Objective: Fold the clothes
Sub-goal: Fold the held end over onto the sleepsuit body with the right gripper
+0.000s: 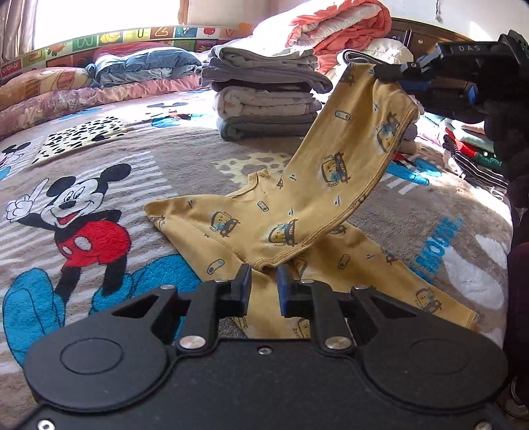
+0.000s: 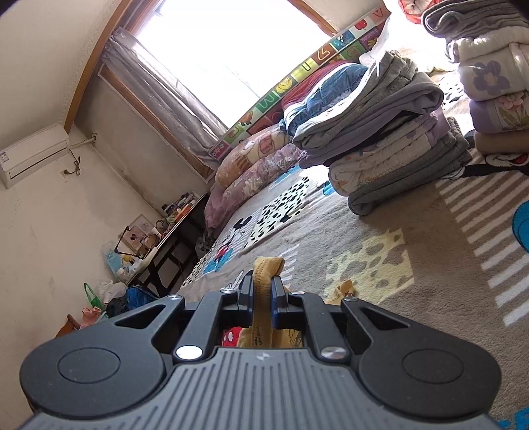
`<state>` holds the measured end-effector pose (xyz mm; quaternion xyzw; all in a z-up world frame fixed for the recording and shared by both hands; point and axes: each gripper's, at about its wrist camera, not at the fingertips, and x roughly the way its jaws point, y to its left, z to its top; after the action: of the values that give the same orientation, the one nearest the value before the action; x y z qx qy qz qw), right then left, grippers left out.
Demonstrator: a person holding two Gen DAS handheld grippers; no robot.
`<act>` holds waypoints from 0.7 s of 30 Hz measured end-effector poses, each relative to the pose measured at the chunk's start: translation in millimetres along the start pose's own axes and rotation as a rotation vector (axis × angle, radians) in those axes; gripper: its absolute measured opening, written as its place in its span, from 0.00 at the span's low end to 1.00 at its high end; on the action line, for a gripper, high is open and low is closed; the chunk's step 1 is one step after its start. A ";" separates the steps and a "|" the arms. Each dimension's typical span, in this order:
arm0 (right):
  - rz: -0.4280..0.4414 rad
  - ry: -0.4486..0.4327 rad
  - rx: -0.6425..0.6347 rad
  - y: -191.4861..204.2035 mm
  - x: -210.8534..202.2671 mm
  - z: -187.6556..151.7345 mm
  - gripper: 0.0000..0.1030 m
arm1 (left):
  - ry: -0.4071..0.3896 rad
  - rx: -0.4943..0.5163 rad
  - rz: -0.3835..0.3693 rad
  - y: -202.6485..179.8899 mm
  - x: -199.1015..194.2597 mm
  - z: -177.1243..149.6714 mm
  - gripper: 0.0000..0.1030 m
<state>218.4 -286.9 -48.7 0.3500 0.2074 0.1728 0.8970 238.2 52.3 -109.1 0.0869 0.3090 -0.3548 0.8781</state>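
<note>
A yellow child's top [image 1: 251, 225] printed with little cars lies on the Mickey Mouse blanket [image 1: 99, 185], neckline toward the far side. My left gripper [image 1: 264, 281] is shut on a stitched corner of the top, low over the bed. From there a long strip of the fabric rises diagonally to the upper right, where my right gripper [image 1: 388, 71] is shut on its far end. In the right wrist view that gripper [image 2: 263, 291] pinches a bunched yellow edge [image 2: 266, 264] between its blue pads [image 2: 274, 297]. The rest of the top hangs hidden below it.
A stack of folded grey and white blankets [image 1: 264, 99] stands behind the top, with an orange quilt [image 1: 347, 29] beyond it. Pillows [image 1: 59, 96] line the far left. Folded clothes [image 1: 469, 152] pile up at the right. A cluttered desk [image 2: 172, 225] stands beside the bed.
</note>
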 end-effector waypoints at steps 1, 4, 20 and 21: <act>-0.003 0.003 -0.024 5.3 1.4 2.6 0.12 | 0.037 0.017 0.011 -5.7 10.0 -6.3 0.13; -0.008 0.011 -0.103 20.3 2.4 5.2 0.12 | 0.054 0.045 0.058 -18.4 14.5 -14.3 0.13; -0.036 0.121 -0.541 83.5 -17.5 -54.6 0.11 | -0.199 -0.430 0.130 41.1 -29.7 -3.3 0.21; -0.040 0.115 -0.530 81.6 -20.0 -57.3 0.11 | -0.196 -0.429 0.143 43.9 -24.6 1.1 0.21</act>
<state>159.6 -207.4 -24.9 0.0886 0.2126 0.2229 0.9472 254.7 98.1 -96.3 -0.1148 0.2839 -0.2247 0.9250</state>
